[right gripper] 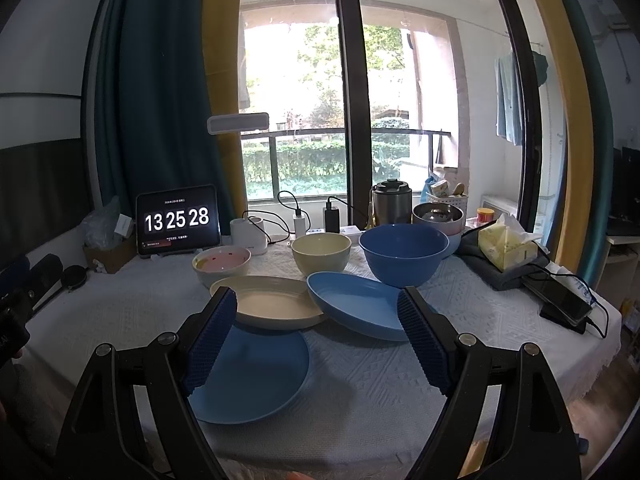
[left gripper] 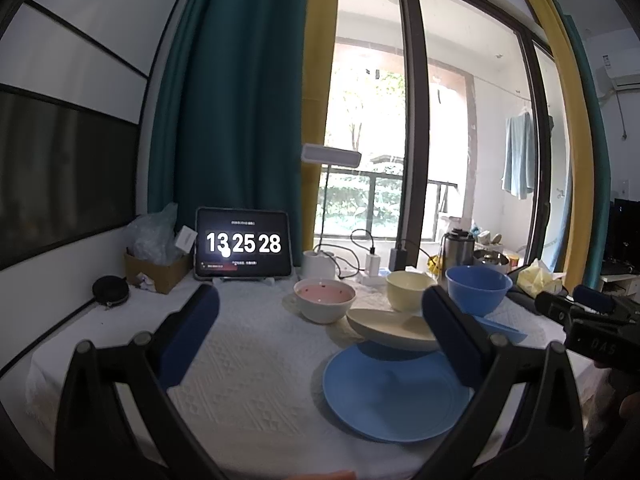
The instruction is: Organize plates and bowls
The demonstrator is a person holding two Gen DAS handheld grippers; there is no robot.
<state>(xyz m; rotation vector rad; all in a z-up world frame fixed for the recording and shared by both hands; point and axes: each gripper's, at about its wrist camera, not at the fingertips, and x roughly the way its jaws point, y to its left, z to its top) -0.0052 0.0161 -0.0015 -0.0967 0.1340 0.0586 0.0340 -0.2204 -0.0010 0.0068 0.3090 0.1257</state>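
While both my tools hang spread and empty over the counter (right gripper: 120, 320), left tool (left gripper: 320, 320) and right tool (right gripper: 316, 312), the flat blue plate (right gripper: 256, 376) lies nearest: probably light, stiff and slick, best pinched at its rim. Behind it the cream oval dish (right gripper: 272, 304) overlaps that plate, beside the blue oval dish (right gripper: 356, 304). Farthest stand the pink bowl (right gripper: 221, 264), cream bowl (right gripper: 321, 252) and blue bowl (right gripper: 404, 252), which I'd take by the wall

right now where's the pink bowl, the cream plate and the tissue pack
pink bowl (right gripper: 221, 261): right wrist view, on its pink inside.
cream plate (right gripper: 267, 305): right wrist view, on its flat inner base.
tissue pack (right gripper: 505, 251): right wrist view, on its yellow front face.
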